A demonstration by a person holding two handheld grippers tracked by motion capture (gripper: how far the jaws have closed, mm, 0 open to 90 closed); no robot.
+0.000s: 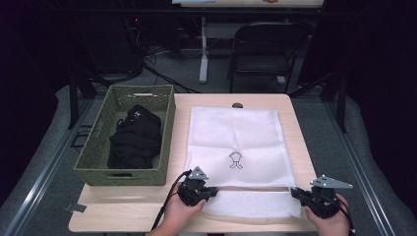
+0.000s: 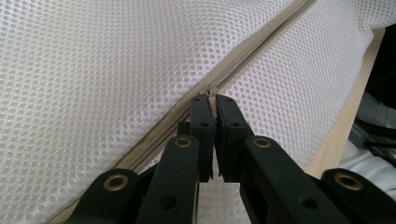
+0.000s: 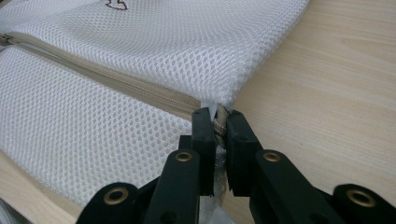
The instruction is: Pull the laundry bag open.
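Unzipping the mesh laundry bag [image 1: 235,142] goes best if the left gripper [image 2: 212,100], pinching the zipper pull [image 2: 213,91], slides along the zipper while the right gripper [image 3: 218,122], clamped on the zipper's end [image 3: 221,113], holds firm.

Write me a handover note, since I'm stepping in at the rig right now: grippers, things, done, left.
Left gripper: shut on the zipper of the white mesh bag, near the bag's left end.
Right gripper: shut on the bag's right edge at the zipper's end, bracing it.
Bag lies flat on the table; black clothes sit in the woven basket to its left.
Done: both grips set.
Left, as it looks: the zipper appears still closed along its length; likely slide it open, then load the clothes.
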